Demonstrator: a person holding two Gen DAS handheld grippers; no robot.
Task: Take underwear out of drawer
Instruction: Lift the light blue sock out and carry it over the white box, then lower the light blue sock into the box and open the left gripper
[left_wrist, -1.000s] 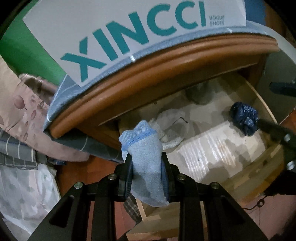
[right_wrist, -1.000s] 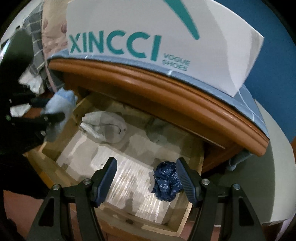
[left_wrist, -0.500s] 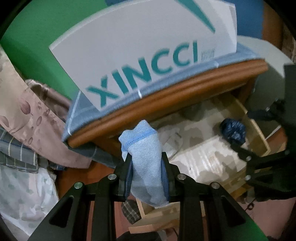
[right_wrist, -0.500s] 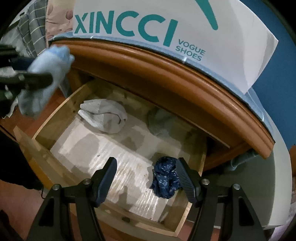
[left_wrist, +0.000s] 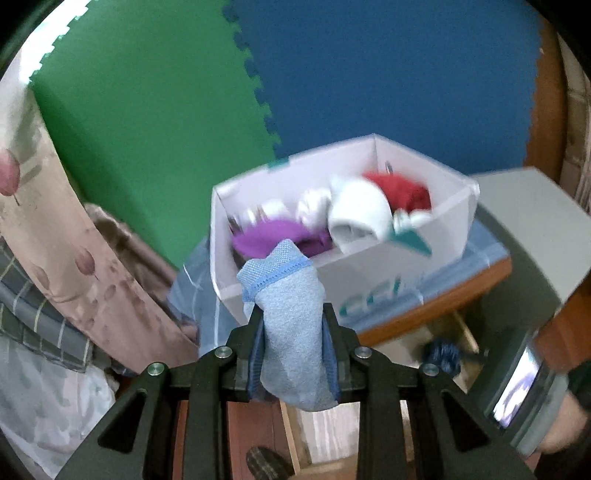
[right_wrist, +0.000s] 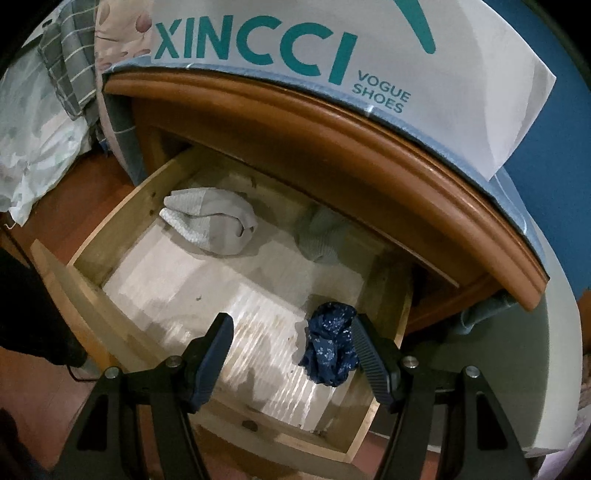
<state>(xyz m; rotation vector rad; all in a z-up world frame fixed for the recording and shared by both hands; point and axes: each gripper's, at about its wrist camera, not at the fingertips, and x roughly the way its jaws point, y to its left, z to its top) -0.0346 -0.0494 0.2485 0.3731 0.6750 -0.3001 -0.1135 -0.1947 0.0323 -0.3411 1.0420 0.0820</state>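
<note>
Left wrist view: left tongs (left_wrist: 291, 328) clamp the light blue underwear (left_wrist: 291, 332) raised level with the shoe box (left_wrist: 369, 269), likely to drop it in. Right tongs (right_wrist: 291, 354) hang wide over the drawer (right_wrist: 122, 221), beside the navy underwear (right_wrist: 330, 343) near its right edge.

A rolled light-blue piece of underwear (left_wrist: 291, 325), edged with a brighter blue band, stands upright, pinched at its middle. The wooden drawer (right_wrist: 110, 206) stands pulled open — inside, a grey folded piece (right_wrist: 210, 221) lies near the back left, a paler grey one (right_wrist: 321, 236) sits in shadow at the back, and a crumpled navy speckled piece (right_wrist: 330, 343) rests near the front right.
</note>
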